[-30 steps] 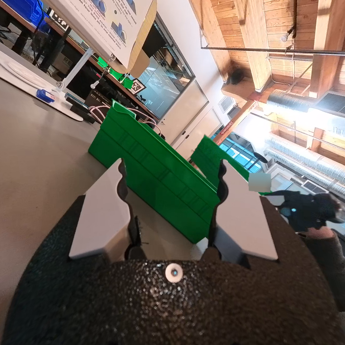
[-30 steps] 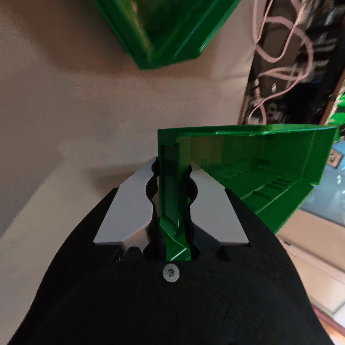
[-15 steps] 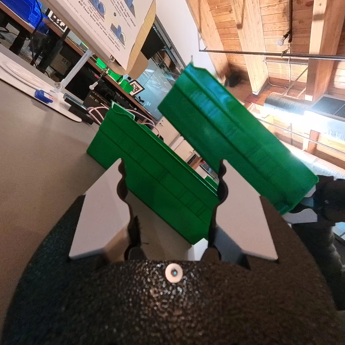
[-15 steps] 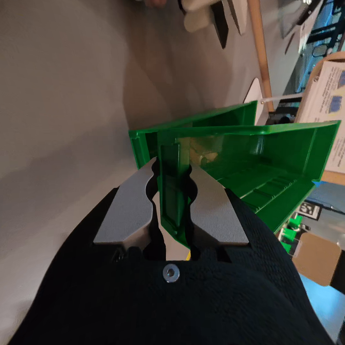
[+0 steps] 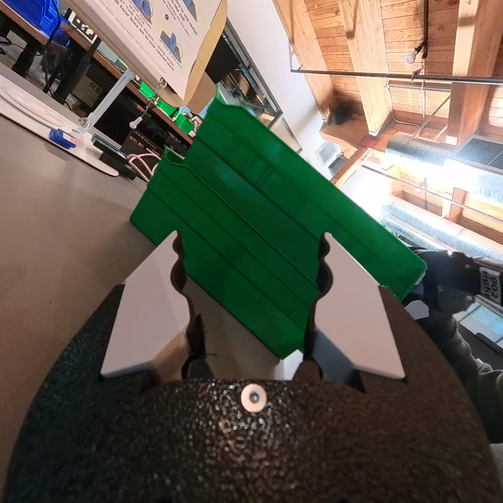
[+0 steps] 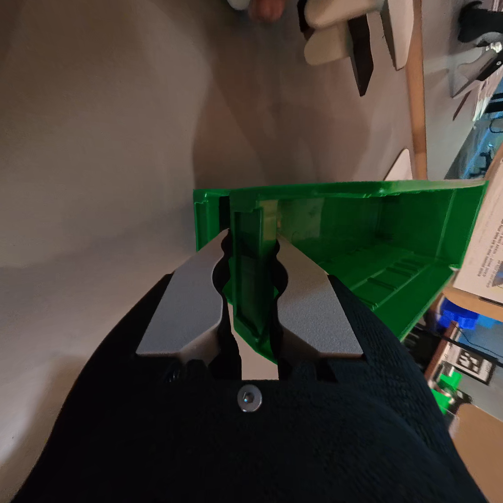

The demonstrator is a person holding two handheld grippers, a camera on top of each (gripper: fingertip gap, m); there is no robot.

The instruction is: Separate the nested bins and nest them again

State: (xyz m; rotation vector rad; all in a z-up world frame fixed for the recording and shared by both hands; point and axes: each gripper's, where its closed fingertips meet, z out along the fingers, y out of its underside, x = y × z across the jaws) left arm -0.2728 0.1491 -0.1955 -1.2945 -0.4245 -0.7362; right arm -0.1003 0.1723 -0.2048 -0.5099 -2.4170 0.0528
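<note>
Bins (image 5: 245, 231) glossy green plastic; tabletop (image 5: 54, 217) matt, smooth; ceiling (image 5: 353, 40) wood.

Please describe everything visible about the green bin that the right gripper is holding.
The held green bin is a long, open-topped box of glossy moulded plastic with raised ribs on its floor and ridges along its outer side. The right gripper is shut on one end wall. The bin sits partly inside a second green bin that rests on the grey table; its rim stands above the lower bin's. Whether it is fully seated cannot be told.
</note>
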